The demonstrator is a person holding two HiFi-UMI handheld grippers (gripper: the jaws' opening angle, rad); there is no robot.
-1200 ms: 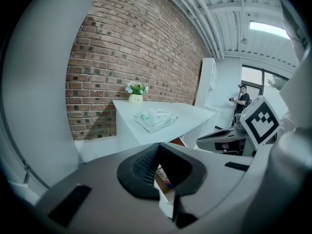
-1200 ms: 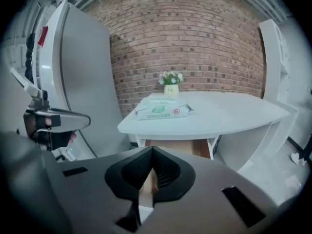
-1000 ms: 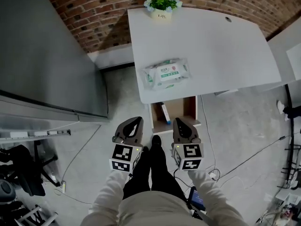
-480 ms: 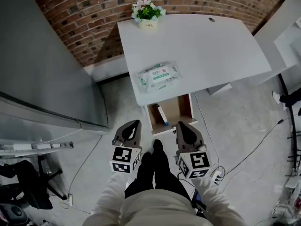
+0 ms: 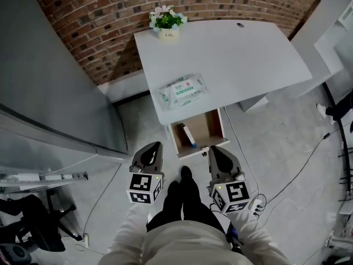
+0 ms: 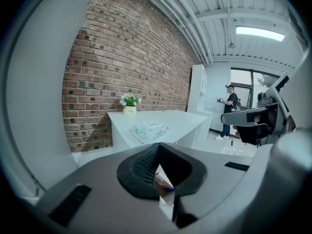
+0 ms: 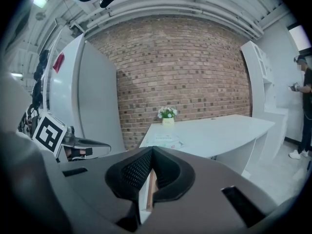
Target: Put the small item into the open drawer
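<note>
Under the white table (image 5: 242,54) a wooden drawer (image 5: 212,127) stands pulled open. A small box (image 5: 189,135) lies inside it toward its left side. My left gripper (image 5: 155,146) hangs just short of the drawer's front left corner, shut and empty. My right gripper (image 5: 213,149) is level with it near the front right corner, also shut on nothing. In the left gripper view the left gripper (image 6: 157,147) has its jaws closed, and the box (image 6: 163,183) shows through the slit below them. In the right gripper view the right gripper (image 7: 152,151) points at the table.
A wipes pack (image 5: 182,90) lies on the table's near left part and a flower pot (image 5: 168,22) stands at its far corner. A grey cabinet (image 5: 49,81) rises at left. Cables (image 5: 265,200) trail on the floor at right. A person (image 6: 228,112) stands far off.
Both grippers have drawn back a little from the drawer, and the table sits farther up in the view. Both jaws stay closed.
</note>
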